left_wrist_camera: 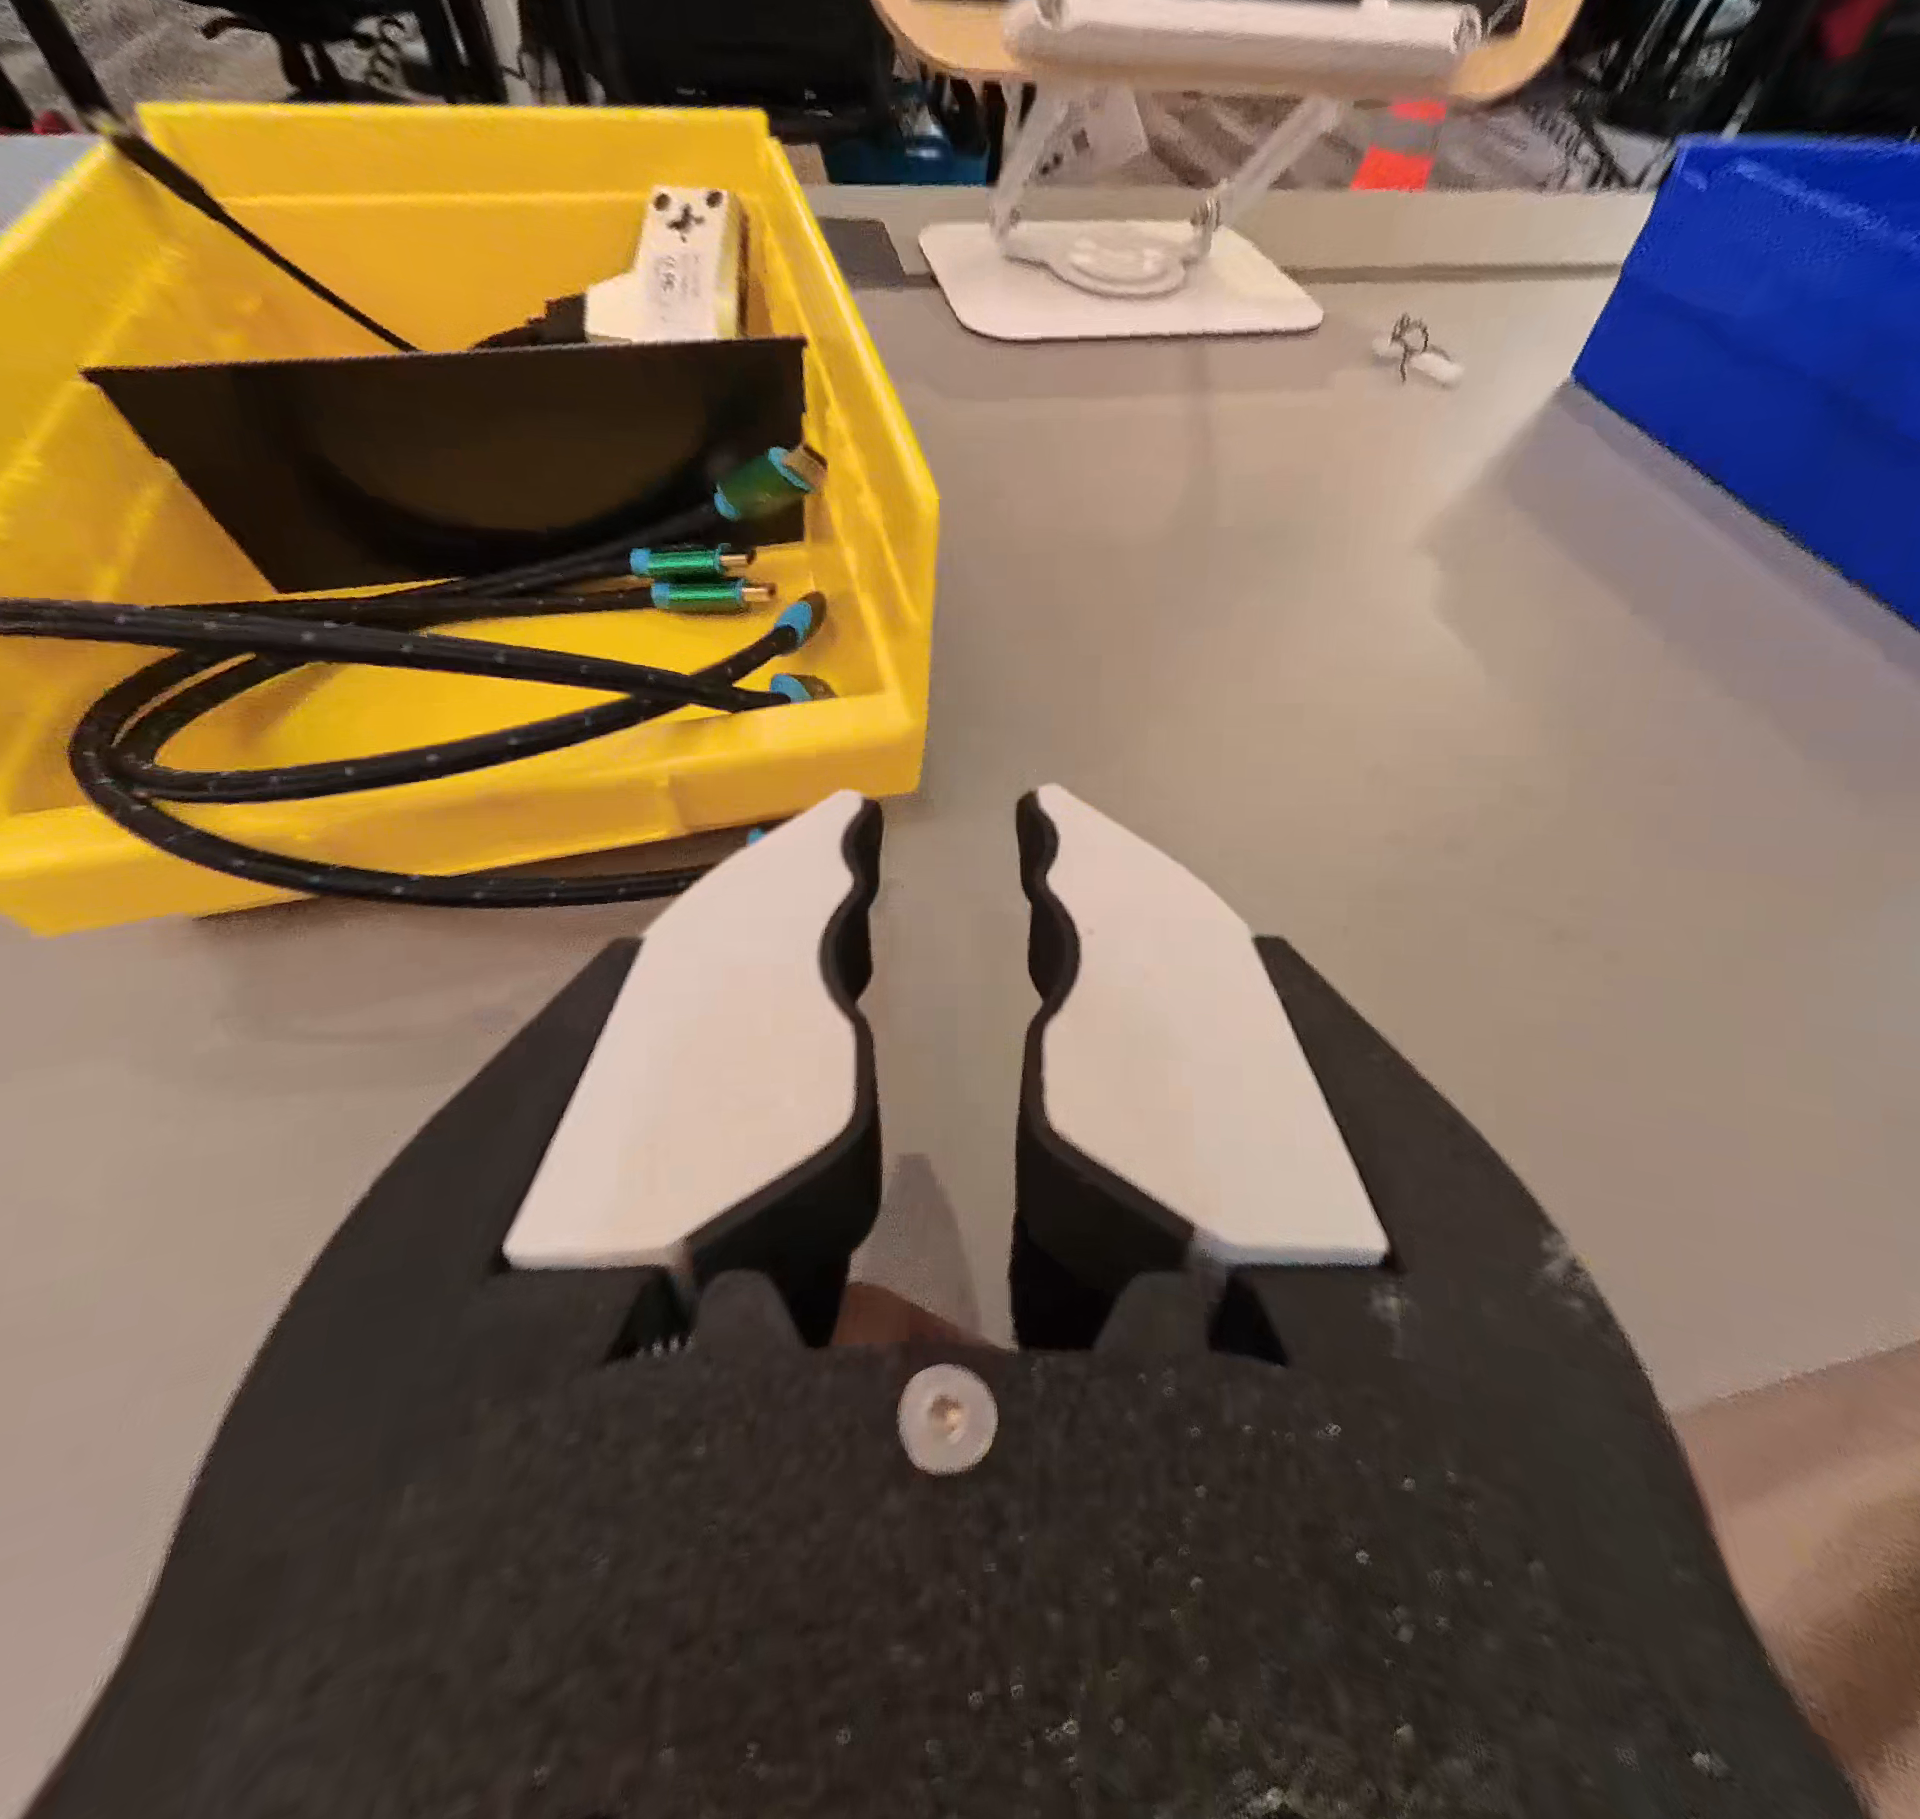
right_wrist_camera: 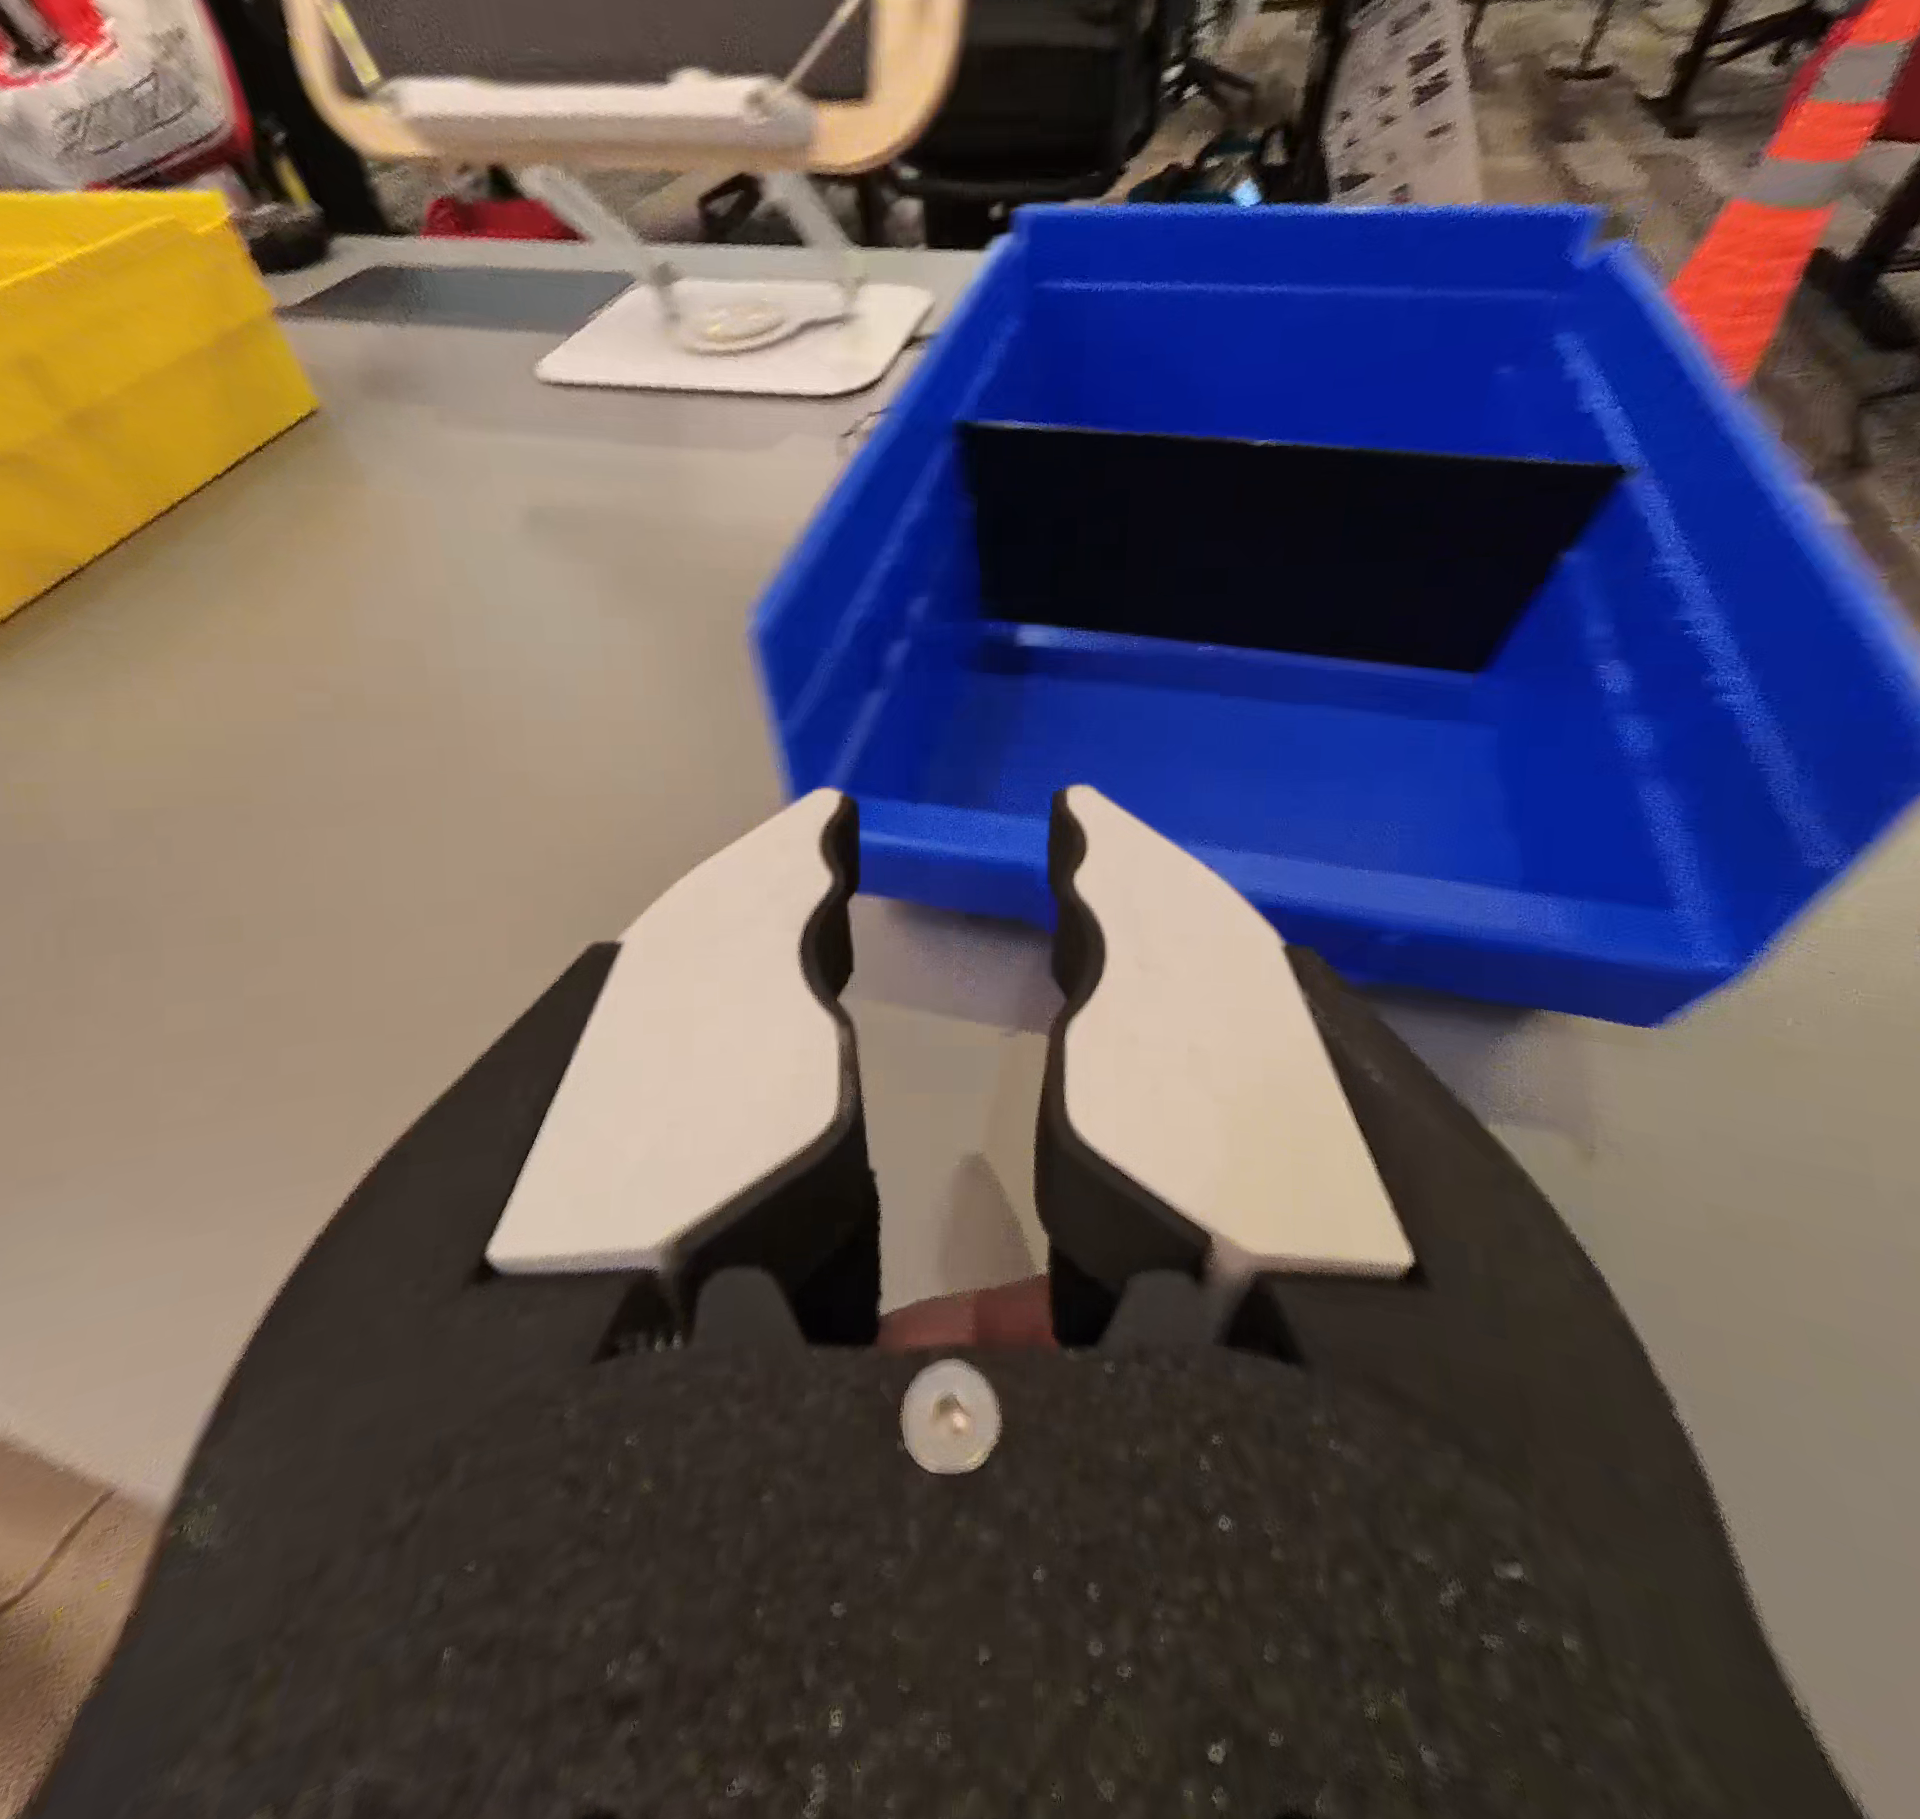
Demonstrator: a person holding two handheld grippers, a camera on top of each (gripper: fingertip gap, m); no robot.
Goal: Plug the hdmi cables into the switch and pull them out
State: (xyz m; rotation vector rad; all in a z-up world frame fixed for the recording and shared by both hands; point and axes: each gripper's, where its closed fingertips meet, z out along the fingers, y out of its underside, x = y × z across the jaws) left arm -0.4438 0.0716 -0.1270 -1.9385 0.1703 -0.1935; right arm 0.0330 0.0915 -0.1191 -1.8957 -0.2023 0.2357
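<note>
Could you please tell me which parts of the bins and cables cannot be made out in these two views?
- Left wrist view: the black divider in the yellow bin hides most of the white switch, so its ports are unseen.
- Left wrist view: the black HDMI cables run off the left edge.
- Right wrist view: the divider hides the blue bin's rear compartment floor.

The left gripper [left_wrist_camera: 948,813] has a black, grainy body and two white fingers [left_wrist_camera: 727,1021] with black wavy pads on the inner side. A pale round screw [left_wrist_camera: 947,1418] sits in the middle of the body. The right gripper [right_wrist_camera: 953,813] looks the same (white fingers, black pads, one screw [right_wrist_camera: 951,1418]).
</note>
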